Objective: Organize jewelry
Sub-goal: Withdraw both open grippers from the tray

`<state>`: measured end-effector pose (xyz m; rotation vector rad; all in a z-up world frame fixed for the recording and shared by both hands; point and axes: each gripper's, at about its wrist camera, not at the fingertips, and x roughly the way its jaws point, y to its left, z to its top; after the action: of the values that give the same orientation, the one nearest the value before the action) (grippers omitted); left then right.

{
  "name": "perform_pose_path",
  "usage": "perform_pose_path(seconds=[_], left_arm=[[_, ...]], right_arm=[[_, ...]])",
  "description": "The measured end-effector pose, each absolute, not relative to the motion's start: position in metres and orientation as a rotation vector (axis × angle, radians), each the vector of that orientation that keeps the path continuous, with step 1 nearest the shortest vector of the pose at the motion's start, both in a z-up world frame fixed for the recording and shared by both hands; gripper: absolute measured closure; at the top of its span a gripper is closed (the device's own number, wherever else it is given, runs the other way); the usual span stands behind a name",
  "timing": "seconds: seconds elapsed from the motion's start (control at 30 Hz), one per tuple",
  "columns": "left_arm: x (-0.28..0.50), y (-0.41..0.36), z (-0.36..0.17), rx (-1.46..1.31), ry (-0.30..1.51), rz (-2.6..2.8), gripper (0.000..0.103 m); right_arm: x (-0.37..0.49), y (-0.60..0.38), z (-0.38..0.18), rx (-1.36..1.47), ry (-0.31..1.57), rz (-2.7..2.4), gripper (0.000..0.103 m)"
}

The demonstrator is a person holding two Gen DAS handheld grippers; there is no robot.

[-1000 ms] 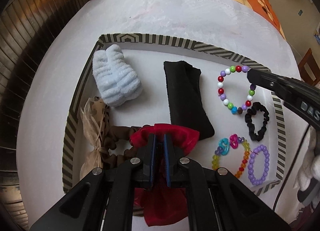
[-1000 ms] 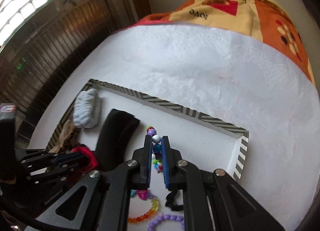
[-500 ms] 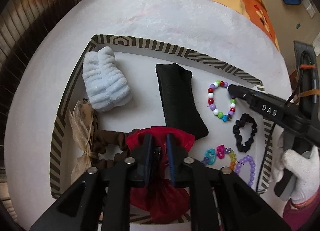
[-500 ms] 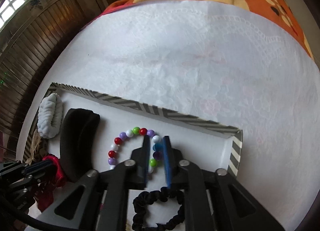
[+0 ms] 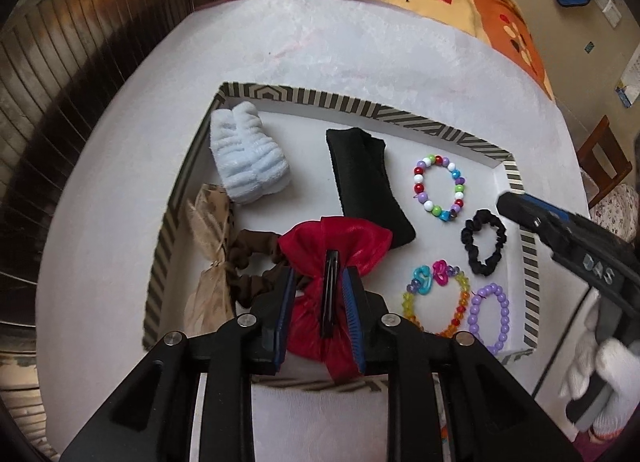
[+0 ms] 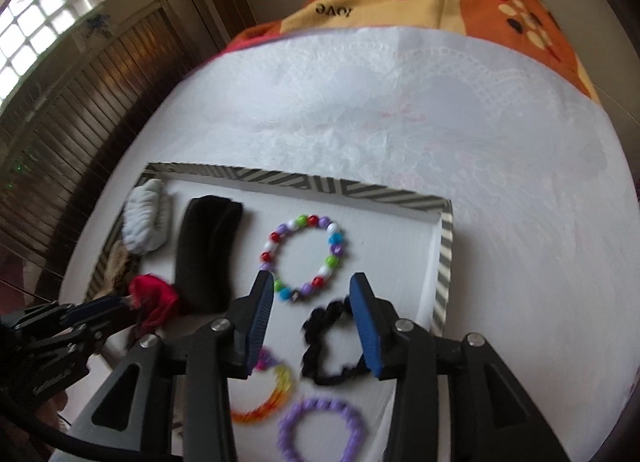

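Left wrist view: we look down on a shallow tray (image 5: pixel 362 109) w/ a striped grey-and-cream rim and a flat white floor, set on a white embossed cloth (image 5: pixel 360 41). Our left gripper (image 5: pixel 320 302) has just been opening; its 2 ribbed blue pads stand apart on either side of a glossy red satin bow (image 5: pixel 336 246), whose black metal clip sits in the gap, touching neither pad. Left of the bow lies a brown crinkled scrunchie (image 5: pixel 248 262), then a beige gauzy bow (image 5: pixel 210 238) against the rim. Toward the back rest a pale blue fluffy ribbed scrunchie (image 5: pixel 250 157) and a flat black velvety band (image 5: pixel 366 185). To the right: a round bracelet of mixed glossy beads (image 5: pixel 439 186), a small black ruffled scrunchie (image 5: pixel 484 242), a clear rainbow-bead bracelet w/ 2 plastic link charms (image 5: pixel 436 294), and a lilac bead bracelet (image 5: pixel 490 316). A white knit glove (image 5: pixel 604 386) holds the other tool at the right edge.

Right wrist view: our right gripper (image 6: pixel 312 302) has also just been opening; its pads are wide apart, nothing btwn them pressed. The mixed-bead bracelet (image 6: pixel 306 256) lies flat on the tray floor just beyond the tips, the black scrunchie (image 6: pixel 332 346) below it. The rainbow and lilac rings look blurred. The left gripper (image 6: pixel 116 308) shows at the left, by the red bow (image 6: pixel 154 296).
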<state>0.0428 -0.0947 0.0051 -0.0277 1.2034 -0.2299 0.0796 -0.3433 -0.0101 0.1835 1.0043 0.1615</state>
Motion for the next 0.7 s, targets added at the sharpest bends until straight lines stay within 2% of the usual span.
perform_pose_path(seconds=[0.4,0.7], left_arm=[[-0.006,-0.083,0.038,0.003,1.121,-0.254,0.087],[-0.051,-0.070,0.052,0.054,1.073,-0.274,0.087]], right_arm=[[-0.006,-0.310,0.029,0.190,0.917,0.147,0.052],[-0.069,-0.288,0.046,0.196,0.861,0.116,0.051]])
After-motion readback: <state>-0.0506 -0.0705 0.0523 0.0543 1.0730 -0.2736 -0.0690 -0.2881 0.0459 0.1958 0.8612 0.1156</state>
